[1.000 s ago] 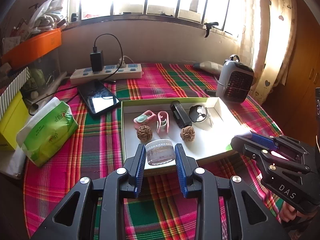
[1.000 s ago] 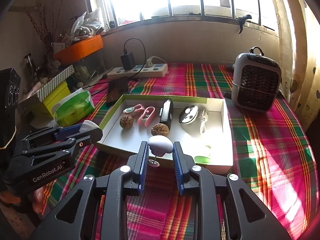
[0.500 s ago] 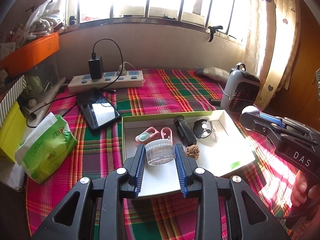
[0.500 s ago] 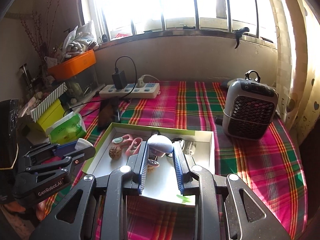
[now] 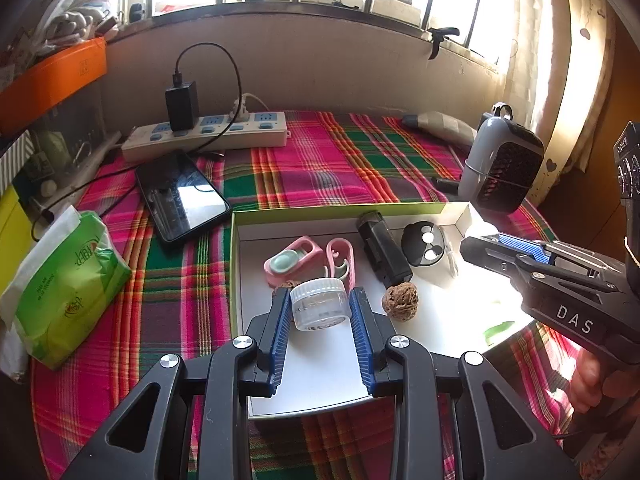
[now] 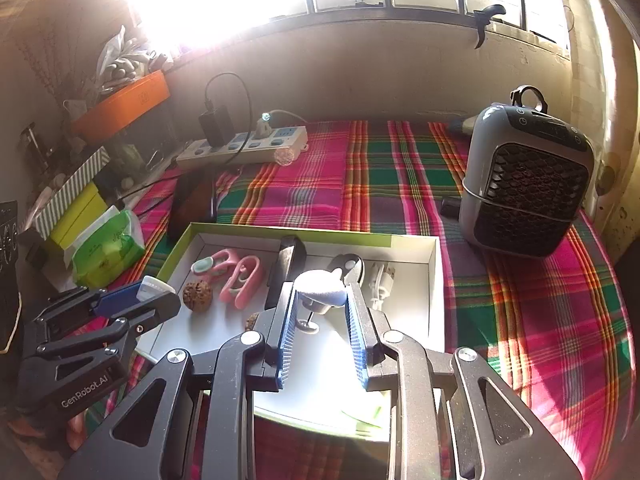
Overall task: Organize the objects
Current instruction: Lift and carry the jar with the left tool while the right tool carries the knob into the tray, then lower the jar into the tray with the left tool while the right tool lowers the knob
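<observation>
A white box lid tray [image 5: 320,376] with a green rim lies on the plaid cloth. It holds pink clips [image 5: 340,260], a black case [image 5: 382,248], a round black item [image 5: 422,238] and walnuts [image 5: 400,302]. My left gripper [image 5: 320,310] is shut on a small clear jar [image 5: 319,304], held over the tray's near part. My right gripper [image 6: 321,300] is shut on a white mushroom-shaped object [image 6: 320,286] with a thin stem, above the tray [image 6: 434,276]. The right gripper also shows in the left wrist view [image 5: 504,246].
A grey heater [image 6: 524,184] stands right of the tray. A phone [image 5: 180,196], a power strip [image 5: 208,136] with a charger and a green tissue pack [image 5: 68,284] lie to the left. Boxes crowd the left edge.
Both grippers rose and pulled back, then moved forward over the tray, with the jar and the white object still held.
</observation>
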`<state>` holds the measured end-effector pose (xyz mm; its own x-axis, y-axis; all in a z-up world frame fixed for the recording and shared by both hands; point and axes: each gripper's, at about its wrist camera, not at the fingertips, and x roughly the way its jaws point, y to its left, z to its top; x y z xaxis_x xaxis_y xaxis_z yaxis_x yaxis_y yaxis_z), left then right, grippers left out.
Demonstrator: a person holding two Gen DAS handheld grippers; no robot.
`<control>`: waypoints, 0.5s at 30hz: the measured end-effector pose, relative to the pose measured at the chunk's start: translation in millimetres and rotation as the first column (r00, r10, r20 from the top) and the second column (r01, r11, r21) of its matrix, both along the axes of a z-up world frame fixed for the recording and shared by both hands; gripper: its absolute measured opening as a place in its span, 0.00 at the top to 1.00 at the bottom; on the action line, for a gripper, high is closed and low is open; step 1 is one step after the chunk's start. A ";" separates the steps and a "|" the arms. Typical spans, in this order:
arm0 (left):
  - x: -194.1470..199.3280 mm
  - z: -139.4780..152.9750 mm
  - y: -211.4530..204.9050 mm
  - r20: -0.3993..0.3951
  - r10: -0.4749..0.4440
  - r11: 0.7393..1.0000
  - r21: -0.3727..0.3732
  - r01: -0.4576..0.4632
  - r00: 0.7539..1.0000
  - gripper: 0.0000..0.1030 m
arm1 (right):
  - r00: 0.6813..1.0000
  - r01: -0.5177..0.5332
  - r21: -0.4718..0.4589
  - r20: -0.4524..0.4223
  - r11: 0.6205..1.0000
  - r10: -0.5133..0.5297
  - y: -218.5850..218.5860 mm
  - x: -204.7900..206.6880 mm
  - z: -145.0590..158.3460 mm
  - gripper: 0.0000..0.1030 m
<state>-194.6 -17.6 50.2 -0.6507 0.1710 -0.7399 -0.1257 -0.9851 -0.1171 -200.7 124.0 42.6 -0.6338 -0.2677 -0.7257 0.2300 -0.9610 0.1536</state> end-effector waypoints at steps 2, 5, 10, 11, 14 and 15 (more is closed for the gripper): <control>-2.8 -2.7 1.0 0.006 0.000 1.000 0.000 0.000 1.000 0.73 | 1.000 -0.001 0.001 0.012 1.000 0.001 0.2 -2.8 -4.6 0.75; -6.6 -7.5 3.0 0.018 -0.005 1.000 -0.005 0.005 1.000 0.73 | 1.000 -0.004 0.004 0.028 1.000 0.003 0.4 -6.1 -10.9 0.75; -10.7 -12.7 5.2 0.029 -0.007 1.000 -0.012 0.007 1.000 0.73 | 0.999 -0.004 0.006 0.048 1.000 0.004 1.1 -10.2 -19.2 0.75; -11.7 -13.9 5.8 0.033 -0.008 1.000 -0.013 0.008 0.999 0.73 | 0.999 -0.006 0.007 0.051 1.000 0.005 0.8 -10.7 -20.5 0.75; -14.3 -17.6 6.5 0.041 -0.009 1.000 -0.010 0.010 0.999 0.73 | 0.998 -0.012 0.014 0.060 1.000 0.011 -0.6 -11.6 -24.4 0.75; -14.8 -18.5 7.1 0.040 -0.010 1.000 -0.011 0.011 0.999 0.73 | 0.998 -0.013 0.013 0.063 1.000 0.012 -0.7 -11.9 -25.7 0.75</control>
